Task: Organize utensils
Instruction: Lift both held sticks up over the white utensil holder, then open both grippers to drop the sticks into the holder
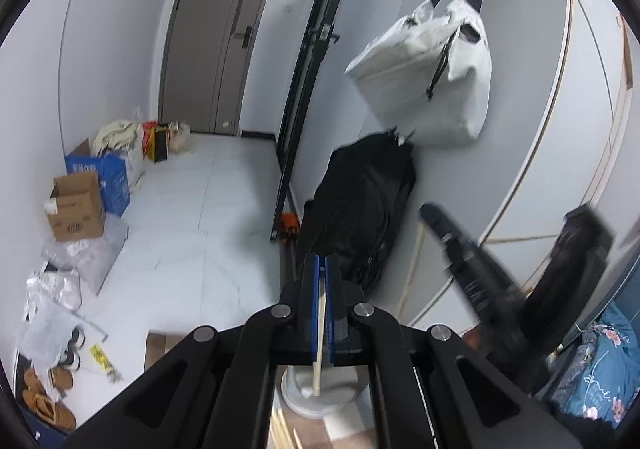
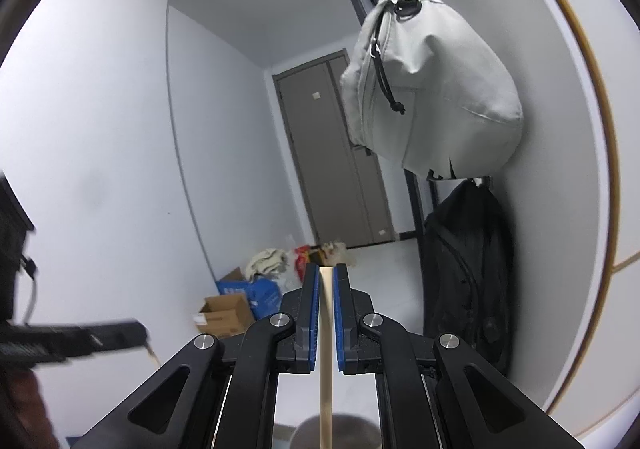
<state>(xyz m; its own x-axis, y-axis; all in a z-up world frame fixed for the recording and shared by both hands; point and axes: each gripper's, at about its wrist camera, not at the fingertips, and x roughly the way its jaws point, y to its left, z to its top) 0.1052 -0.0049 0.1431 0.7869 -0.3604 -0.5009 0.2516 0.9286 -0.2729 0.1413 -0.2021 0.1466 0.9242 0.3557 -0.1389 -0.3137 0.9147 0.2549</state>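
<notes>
In the left wrist view my left gripper (image 1: 322, 262) is shut on a thin pale wooden chopstick (image 1: 319, 345) that hangs down between the blue pads. Under its lower end stands a white round holder (image 1: 344, 397), and several more wooden sticks (image 1: 282, 429) lie at the bottom edge. The right gripper (image 1: 460, 245) shows blurred at the right. In the right wrist view my right gripper (image 2: 326, 269) is shut on another pale wooden chopstick (image 2: 326, 361), which runs down toward a grey round rim (image 2: 352, 429). The left gripper (image 2: 136, 329) is a blur at the left.
A white bag (image 1: 432, 81) hangs on the wall above a black bag (image 1: 360, 209). A grey door (image 1: 224, 41) closes the far end of the corridor. Cardboard boxes (image 1: 76, 205), plastic bags and shoes (image 1: 44, 397) line the left wall. Blue floral fabric (image 1: 600, 369) lies at the lower right.
</notes>
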